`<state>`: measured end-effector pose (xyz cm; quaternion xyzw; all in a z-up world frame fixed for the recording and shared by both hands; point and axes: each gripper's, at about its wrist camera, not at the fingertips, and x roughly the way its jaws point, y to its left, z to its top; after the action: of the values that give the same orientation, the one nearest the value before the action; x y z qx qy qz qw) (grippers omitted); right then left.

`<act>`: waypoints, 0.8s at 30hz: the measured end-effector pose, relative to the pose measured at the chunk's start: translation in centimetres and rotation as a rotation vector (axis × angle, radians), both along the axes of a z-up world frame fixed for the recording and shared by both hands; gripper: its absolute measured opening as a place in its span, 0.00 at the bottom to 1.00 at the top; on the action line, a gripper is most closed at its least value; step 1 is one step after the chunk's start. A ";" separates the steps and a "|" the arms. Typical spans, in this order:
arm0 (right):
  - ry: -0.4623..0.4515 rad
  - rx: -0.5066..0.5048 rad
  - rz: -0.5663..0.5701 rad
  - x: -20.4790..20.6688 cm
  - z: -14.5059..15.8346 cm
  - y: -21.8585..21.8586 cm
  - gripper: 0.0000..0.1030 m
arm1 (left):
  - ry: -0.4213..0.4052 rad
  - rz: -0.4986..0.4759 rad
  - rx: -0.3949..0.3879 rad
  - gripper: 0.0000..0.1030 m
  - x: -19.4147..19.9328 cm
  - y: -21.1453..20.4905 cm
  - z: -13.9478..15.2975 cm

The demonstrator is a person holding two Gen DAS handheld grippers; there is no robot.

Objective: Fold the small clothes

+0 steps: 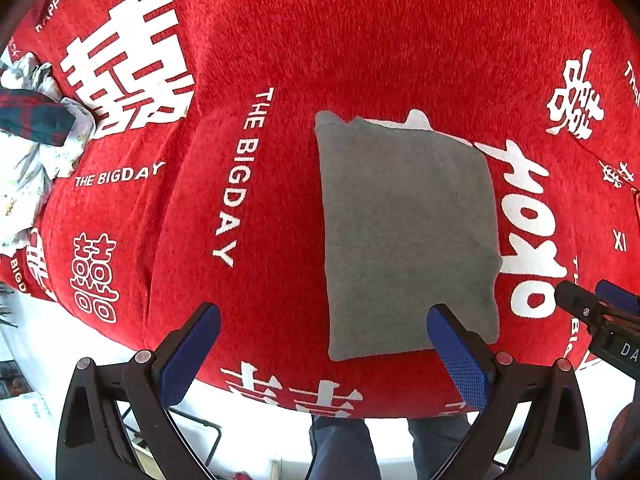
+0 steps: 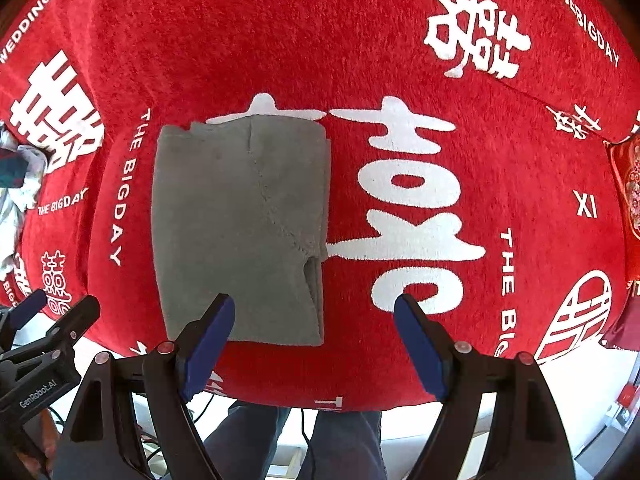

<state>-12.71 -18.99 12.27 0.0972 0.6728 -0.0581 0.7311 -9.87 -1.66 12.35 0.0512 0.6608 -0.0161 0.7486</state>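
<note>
At the far left edge of the desk sits a heap of unfolded clothes, white printed fabric w/ a dark plaid piece on top, crumpled, well apart from the rest. The desk is covered by a red cloth w/ white characters and lettering incl. "THE BIGDAY". Next, the left hand-held gripper hangs above the near edge, pointing down at the desk, blue pads wide apart, nothing between them; its right pad overlaps the near corner of the garment in view but whether it touches can't be told. Roughly mid-desk, nearer the front edge than the back, lies the grey garment, folded into a neat rectangle, flat on the red cloth, fleecy texture; a diagonal seam and a small pocket-like fold show on its right side in the right wrist view. Its back edge covers part of a big white character. Right of it, the right hand-held gripper also points down over the near edge, jaws spread wide, empty; left pad sits over the garment's near right part, right pad over bare red cloth w/ white print. Each gripper shows at the edge of the other's view. At the far right edge a red item w/ pattern is partly cut off, can't tell what. Below the front edge: person's legs in dark trousers.
</note>
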 end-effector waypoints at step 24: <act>-0.003 -0.013 -0.002 0.7 0.2 0.1 0.82 | -0.007 0.007 0.006 1.00 0.3 0.0 0.2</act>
<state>-12.05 -18.85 12.48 0.0930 0.6713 -0.0630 0.7327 -9.59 -1.64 12.59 0.0509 0.6586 -0.0113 0.7507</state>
